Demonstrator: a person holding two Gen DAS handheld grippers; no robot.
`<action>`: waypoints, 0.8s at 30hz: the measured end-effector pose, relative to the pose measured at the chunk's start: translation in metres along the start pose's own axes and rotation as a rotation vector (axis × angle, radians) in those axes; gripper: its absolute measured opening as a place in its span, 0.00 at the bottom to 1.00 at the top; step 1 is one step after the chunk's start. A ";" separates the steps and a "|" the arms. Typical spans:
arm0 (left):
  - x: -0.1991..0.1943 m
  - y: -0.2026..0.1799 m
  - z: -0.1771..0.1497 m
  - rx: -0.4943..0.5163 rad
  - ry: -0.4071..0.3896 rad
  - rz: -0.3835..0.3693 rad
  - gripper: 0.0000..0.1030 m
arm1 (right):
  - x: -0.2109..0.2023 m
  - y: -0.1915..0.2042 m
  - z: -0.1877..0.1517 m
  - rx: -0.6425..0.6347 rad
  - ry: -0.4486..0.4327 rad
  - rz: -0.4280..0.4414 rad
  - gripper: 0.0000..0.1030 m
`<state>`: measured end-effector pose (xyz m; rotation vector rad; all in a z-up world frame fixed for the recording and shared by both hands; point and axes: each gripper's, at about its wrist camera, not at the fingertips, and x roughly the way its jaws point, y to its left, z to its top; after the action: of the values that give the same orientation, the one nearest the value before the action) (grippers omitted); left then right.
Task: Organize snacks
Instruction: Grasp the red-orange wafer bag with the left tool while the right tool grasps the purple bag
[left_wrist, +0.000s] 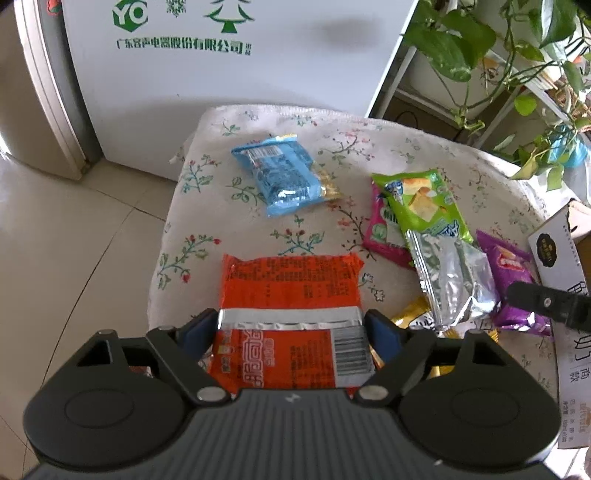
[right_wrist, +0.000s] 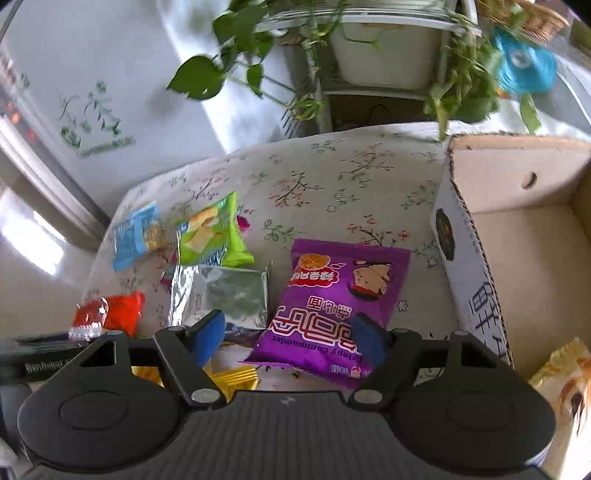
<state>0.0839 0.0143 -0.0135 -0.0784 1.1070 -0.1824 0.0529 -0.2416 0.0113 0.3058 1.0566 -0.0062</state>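
One snack in the cardboard box (right_wrist: 517, 229) so far, approx. six left on the floral-cloth table (left_wrist: 295, 122). Left tongs (left_wrist: 291, 325) straddle the orange packet (left_wrist: 291, 280), pads at its edges w/ grip unclear; right tongs (right_wrist: 290, 332) apart over the purple packet (right_wrist: 332, 295).

Tiled floor (left_wrist: 74, 240), white fridge (left_wrist: 229, 74), houseplants (left_wrist: 480, 48)

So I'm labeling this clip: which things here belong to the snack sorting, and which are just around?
Job: orange packet, blue packet, green packet, silver packet, purple packet, cardboard box.
Around: potted plant, fridge, floral cloth.
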 end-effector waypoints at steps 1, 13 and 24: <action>-0.002 -0.001 0.001 0.002 -0.009 0.000 0.84 | -0.001 -0.002 0.000 0.028 -0.004 -0.011 0.79; 0.010 -0.006 0.003 0.027 0.019 0.012 0.92 | 0.027 -0.009 -0.003 0.120 -0.009 -0.107 0.90; 0.011 -0.007 0.000 0.068 0.035 0.043 0.95 | 0.026 -0.016 -0.005 0.167 0.005 -0.080 0.86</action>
<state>0.0878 0.0054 -0.0224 0.0092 1.1349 -0.1834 0.0591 -0.2522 -0.0170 0.4147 1.0750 -0.1659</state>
